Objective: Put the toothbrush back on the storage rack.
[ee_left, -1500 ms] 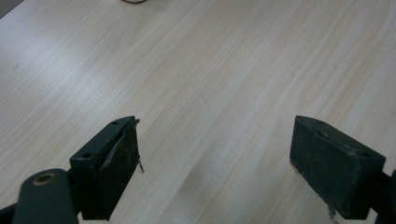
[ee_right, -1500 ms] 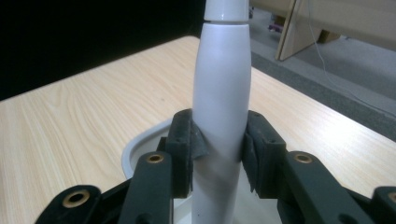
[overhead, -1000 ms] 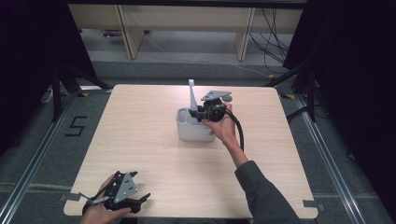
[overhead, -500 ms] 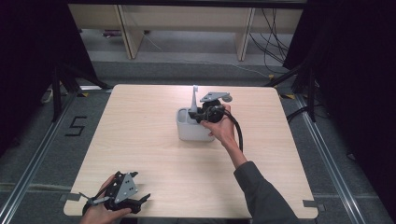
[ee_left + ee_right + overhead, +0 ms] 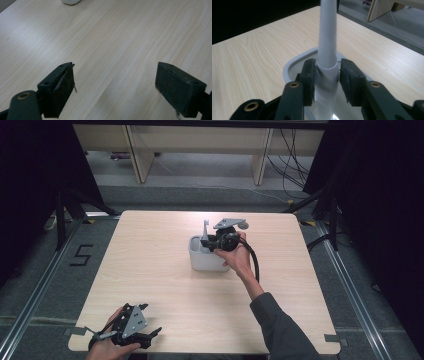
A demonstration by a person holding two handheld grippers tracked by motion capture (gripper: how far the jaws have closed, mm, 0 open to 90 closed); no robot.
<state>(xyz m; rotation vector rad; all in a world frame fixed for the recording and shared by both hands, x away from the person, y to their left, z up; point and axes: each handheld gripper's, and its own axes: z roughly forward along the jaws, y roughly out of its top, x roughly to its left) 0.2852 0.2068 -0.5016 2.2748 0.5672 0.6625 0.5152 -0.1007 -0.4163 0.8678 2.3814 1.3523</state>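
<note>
**At mid-table: grey utensil gripped over white container**

Near the table's middle, the right gripper [image 5: 210, 241] is clenched on a grey plastic utensil handle [image 5: 327, 50], its jaws pressing on both sides of the shaft just above a step in the moulding. The handle stands close to upright, its lower end inside the white container [image 5: 206, 260]; what the lower end looks like is hidden by the jaws and the rim. The left gripper [image 5: 150, 336] rests at the near left corner of the table [image 5: 150, 260], jaws spread wide with nothing between them, well apart from the container.

Judgement on the step in hand: the utensil is being either set into or drawn out of the container; the frames do not settle which. Either way, the motion should run straight along the handle's axis, keeping the shaft clear of the rim so the light container does not tip or slide. The grip sits on a tapered section, so the squeeze should hold steady to prevent slipping.

Surface: pale wood-grain laminate. Surroundings: grey floor [image 5: 350, 285] with a taped "5" [image 5: 81, 255], cables [image 5: 295, 165], wooden furniture legs behind, dark curtains at both sides.
</note>
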